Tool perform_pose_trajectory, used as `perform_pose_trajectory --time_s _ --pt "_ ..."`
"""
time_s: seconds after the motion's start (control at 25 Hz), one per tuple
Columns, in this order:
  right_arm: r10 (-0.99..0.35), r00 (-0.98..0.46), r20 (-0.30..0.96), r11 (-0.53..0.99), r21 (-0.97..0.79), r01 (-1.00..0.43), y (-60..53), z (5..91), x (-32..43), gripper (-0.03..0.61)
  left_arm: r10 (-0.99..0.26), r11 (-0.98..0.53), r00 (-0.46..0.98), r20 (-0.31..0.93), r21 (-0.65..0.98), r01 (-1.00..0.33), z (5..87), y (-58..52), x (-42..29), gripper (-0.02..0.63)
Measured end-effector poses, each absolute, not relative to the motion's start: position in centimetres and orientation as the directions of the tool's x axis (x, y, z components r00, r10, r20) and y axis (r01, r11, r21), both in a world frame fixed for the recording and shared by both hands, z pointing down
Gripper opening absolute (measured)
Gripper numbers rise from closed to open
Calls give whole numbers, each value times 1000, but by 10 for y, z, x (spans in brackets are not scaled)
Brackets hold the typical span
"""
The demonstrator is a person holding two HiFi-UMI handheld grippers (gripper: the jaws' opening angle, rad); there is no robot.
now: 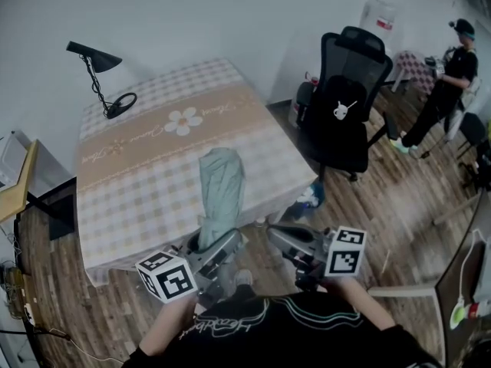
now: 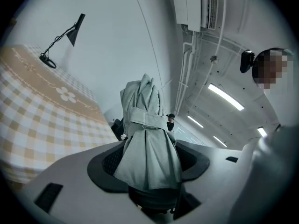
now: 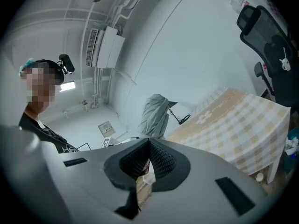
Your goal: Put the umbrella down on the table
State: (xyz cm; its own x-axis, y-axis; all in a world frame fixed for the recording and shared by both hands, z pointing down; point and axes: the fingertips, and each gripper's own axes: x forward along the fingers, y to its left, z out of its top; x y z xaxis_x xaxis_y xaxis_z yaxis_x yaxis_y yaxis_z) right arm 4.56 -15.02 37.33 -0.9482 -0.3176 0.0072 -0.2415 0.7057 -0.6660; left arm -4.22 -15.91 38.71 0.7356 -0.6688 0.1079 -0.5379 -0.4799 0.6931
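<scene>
floor (image 1: 391, 198): wood planks, all round the table
table (image 1: 146, 198): checked cloth w/ beige band + white flower print; near edge is just ahead of both grippers
chair (image 1: 345, 106): black mesh office chair, at table's right side, off it, white tag hanging on the back
bystander (image 1: 449, 83): dark clothes, standing far right, well apart from table
umbrella (image 1: 221, 190): pale grey-green, folded, strap wrapped round the mid; handle end in the L gripper, canopy end sticks out past the near edge over the cloth, roughly mid-width of the table. Can't tell if it touches the cloth or hangs just above
lamp (image 1: 98, 58): black, thin stem, ring base, on table's far-left corner, well apart from umbrella
L gripper (image 1: 216, 245): clamped on umbrella's lower end, jaws set fairly wide round it, pads pressing both sides; umbrella runs straight out along the jaws. Marker cube at the back, by the hand
R gripper (image 1: 273, 234): just right of the L one, beside the umbrella, not touching it; pads meet at the tips, nothing between them. In its own view the umbrella shows up-left beyond the jaws, table to the right
cooler jug (image 1: 380, 14): white, red label, behind chair by the wall
</scene>
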Motion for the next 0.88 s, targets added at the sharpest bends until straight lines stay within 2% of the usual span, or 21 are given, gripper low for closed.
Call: perform_pose_trajectory --time_s 0.32,0.88 --pt "-319 -948 3 688 -687 -234 -221 386 13 12 -691 -435 707 148 696 -571 402 -232 -83 259" --pt "-339 -940 32 628 -737 -251 -307 424 -14 12 -730 -440 630 266 522 -730 444 -334 -139 259"
